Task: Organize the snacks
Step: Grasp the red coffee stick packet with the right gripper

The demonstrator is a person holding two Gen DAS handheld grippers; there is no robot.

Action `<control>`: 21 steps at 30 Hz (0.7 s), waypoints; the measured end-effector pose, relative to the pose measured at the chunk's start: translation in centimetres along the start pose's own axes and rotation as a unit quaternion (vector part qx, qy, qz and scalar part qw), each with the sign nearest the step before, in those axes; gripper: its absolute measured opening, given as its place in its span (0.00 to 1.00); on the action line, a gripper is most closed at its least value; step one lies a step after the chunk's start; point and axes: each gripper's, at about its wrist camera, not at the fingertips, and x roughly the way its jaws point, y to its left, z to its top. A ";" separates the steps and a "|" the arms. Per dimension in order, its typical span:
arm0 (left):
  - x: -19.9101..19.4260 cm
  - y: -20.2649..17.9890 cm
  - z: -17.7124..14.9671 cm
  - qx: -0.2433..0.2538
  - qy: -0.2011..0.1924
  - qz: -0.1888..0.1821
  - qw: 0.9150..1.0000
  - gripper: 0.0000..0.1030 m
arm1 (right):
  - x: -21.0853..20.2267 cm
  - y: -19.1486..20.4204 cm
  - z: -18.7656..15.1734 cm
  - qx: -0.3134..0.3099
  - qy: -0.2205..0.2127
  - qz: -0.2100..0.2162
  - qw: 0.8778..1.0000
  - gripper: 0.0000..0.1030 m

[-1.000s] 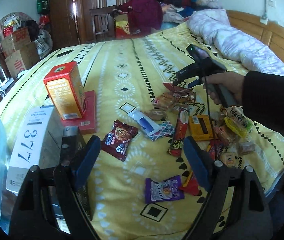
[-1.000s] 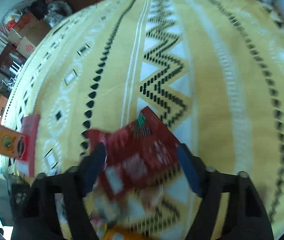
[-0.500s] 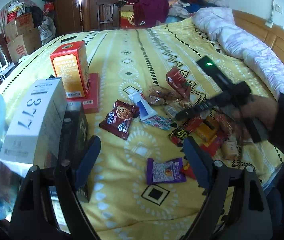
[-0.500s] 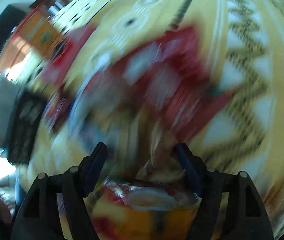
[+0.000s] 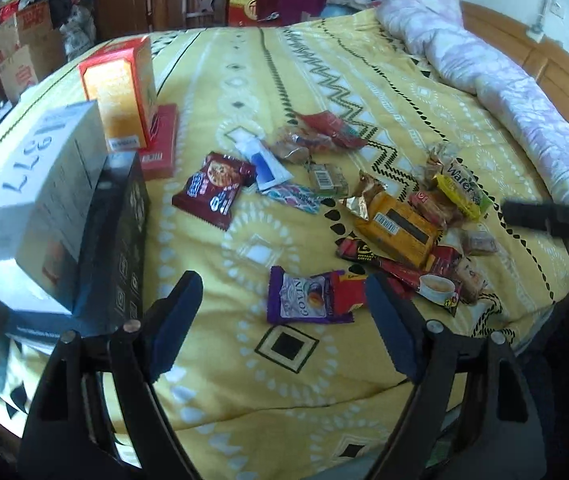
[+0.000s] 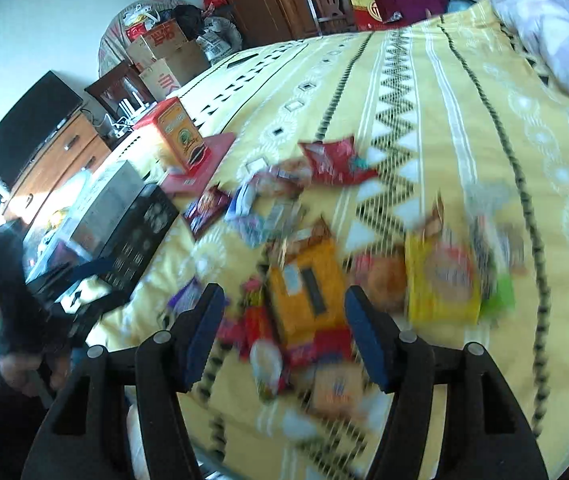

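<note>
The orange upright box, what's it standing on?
The orange box stands on a flat red box lying on the yellow bedspread. The covered part of the red box stays hidden.

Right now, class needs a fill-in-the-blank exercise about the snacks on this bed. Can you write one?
1. The orange box stands on a flat ____ box.
2. The bed cover is mainly ____.
3. Both the left hand-held gripper and right hand-held gripper are ____.
4. The purple packet lies ____ the left hand-held gripper's fingers.

Answers: red; yellow; open; between
</note>
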 end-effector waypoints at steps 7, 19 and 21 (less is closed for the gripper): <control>-0.8 -0.6 -1.7 0.011 0.009 0.005 1.000 0.81 | 5.7 2.2 -3.9 -0.065 0.076 -0.013 0.995 0.43; 0.8 -1.6 -2.4 0.066 0.032 -0.002 0.997 0.80 | 6.3 3.2 -4.7 -0.049 0.034 -0.003 0.998 0.28; 1.5 -2.2 -2.0 0.086 0.025 -0.009 0.996 0.80 | 4.0 3.0 -5.3 -0.031 0.015 -0.005 0.999 0.28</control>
